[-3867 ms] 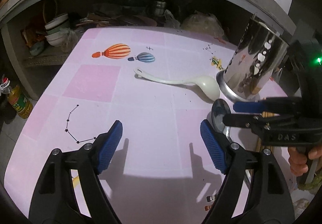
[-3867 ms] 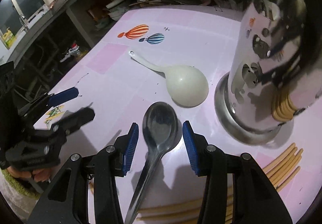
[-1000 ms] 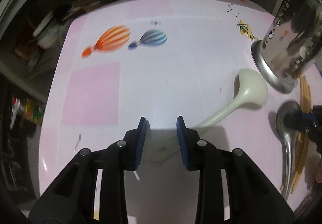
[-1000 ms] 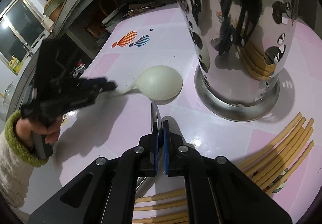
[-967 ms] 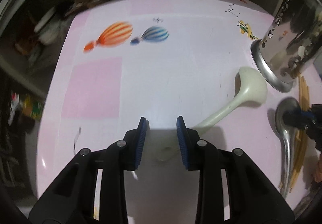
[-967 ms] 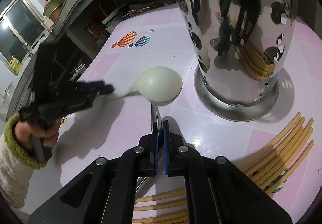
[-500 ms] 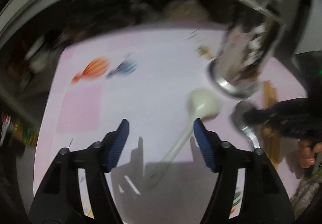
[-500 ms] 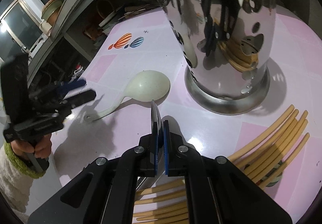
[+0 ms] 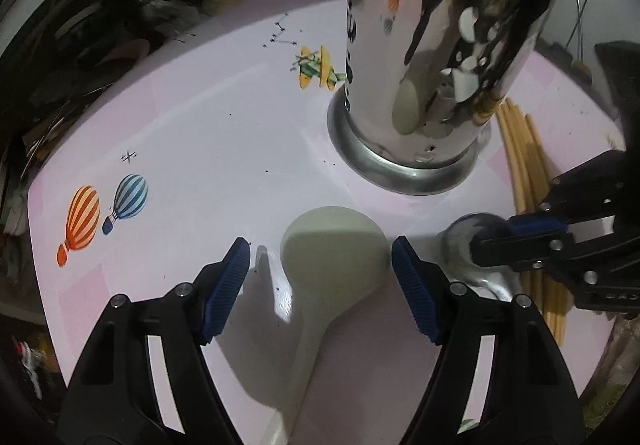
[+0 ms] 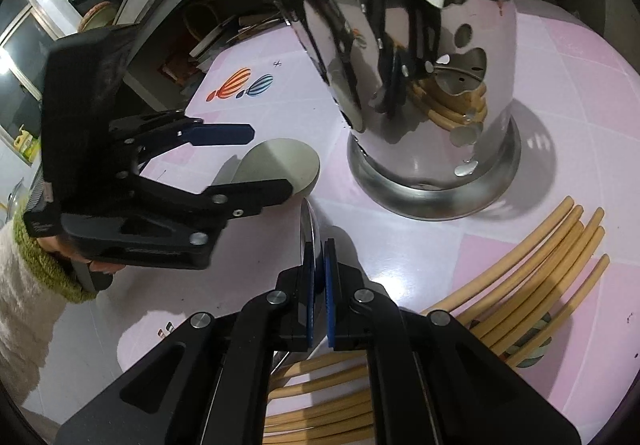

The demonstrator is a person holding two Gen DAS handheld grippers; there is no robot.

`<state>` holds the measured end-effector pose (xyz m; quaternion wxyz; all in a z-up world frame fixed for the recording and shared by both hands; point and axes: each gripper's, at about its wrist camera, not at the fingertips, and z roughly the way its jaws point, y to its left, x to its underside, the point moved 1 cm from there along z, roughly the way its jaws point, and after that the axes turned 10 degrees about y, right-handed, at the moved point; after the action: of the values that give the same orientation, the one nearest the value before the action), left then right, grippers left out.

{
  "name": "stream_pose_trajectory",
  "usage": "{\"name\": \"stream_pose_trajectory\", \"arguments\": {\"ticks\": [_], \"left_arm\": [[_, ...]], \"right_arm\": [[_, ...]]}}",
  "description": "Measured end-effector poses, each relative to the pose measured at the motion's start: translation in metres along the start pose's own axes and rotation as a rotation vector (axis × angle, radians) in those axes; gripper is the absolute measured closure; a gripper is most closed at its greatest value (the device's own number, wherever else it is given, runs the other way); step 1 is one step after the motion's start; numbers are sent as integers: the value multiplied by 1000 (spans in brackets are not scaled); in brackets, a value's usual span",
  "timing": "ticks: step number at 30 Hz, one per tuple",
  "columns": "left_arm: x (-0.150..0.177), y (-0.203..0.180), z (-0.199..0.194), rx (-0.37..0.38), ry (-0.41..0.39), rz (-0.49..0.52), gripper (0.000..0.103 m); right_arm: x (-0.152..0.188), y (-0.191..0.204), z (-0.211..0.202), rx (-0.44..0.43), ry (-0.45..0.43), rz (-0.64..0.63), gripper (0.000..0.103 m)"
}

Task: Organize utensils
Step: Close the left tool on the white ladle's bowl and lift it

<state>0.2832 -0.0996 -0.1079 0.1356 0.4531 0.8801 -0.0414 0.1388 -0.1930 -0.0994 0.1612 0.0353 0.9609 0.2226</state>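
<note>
Left gripper [image 9: 320, 273]: jaws wide, straddling white ladle [image 9: 334, 257], bottom centre; no grip.
Right gripper [image 10: 318, 277]: clamped on metal spoon [image 10: 309, 229].
Holder [image 9: 420, 85]: upper right, looks unfilled.
Chopsticks [image 10: 540, 265]: loose on table [image 9: 224, 133].
Progress: early, I'd judge.

Since the first pictures the cream plastic ladle [image 9: 334, 249] has been swung round on the pink patterned tablecloth [image 9: 208, 133]: its bowl then lay beside the perforated stainless-steel utensil holder [image 9: 420, 57] with the handle running away from it, and now the handle runs back under the left gripper [image 9: 320, 277]. A second ago that gripper's blue pads stood close together at the handle's end; now they stand wide on either side of the bowl, apart from it. The right gripper [image 10: 318, 281], open around the metal spoon [image 10: 310, 229] at the start, has closed on its bowl and tipped it up on edge.
</note>
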Motion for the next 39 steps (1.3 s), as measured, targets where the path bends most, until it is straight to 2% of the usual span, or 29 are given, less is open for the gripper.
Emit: {"name": "stream_pose_trajectory", "arguments": {"ticks": [5, 14, 19, 22, 28, 31, 39], "left_arm": [[-6, -5, 10, -10, 45, 39, 34], [-14, -8, 10, -15, 60, 41, 45], [-14, -8, 9, -9, 95, 31, 45], [-15, -6, 12, -9, 109, 49, 37], [-15, -3, 13, 20, 117, 51, 38], [-15, -4, 12, 47, 115, 62, 48], [-10, -4, 9, 4, 94, 58, 48]], "right_arm": [[-1, 1, 4, -8, 2, 5, 98], [-2, -2, 3, -18, 2, 13, 98], [-2, -2, 3, -20, 2, 9, 98], [-3, -2, 3, -22, 2, 10, 98], [-2, -3, 2, -22, 0, 17, 98], [-2, -6, 0, -24, -2, 19, 98], [-3, -7, -6, -34, -6, 18, 98]]}}
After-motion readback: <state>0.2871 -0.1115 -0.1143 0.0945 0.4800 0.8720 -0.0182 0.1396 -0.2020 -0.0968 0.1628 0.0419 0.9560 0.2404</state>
